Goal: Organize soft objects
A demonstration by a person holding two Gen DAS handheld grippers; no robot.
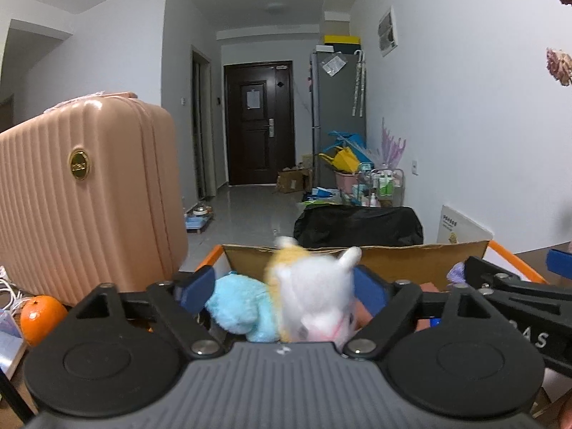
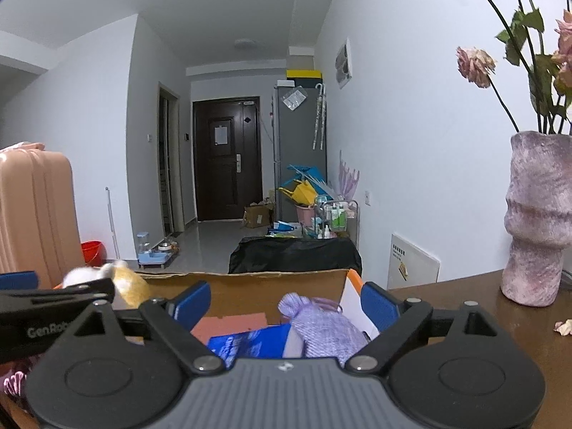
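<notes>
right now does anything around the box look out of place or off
A few things. An orange sits loose on the table beside the pink suitcase, not a soft object. A fallen petal lies on the table near the purple vase, whose roses look wilted. The cardboard box has a ragged top edge.

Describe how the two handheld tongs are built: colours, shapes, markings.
Both the left tongs and the right tongs have a ribbed grey body, two round black discs, black linkage arms with silver rivets, and blue finger pads. White lettering, partly legible "GenRob", runs along the side.
</notes>
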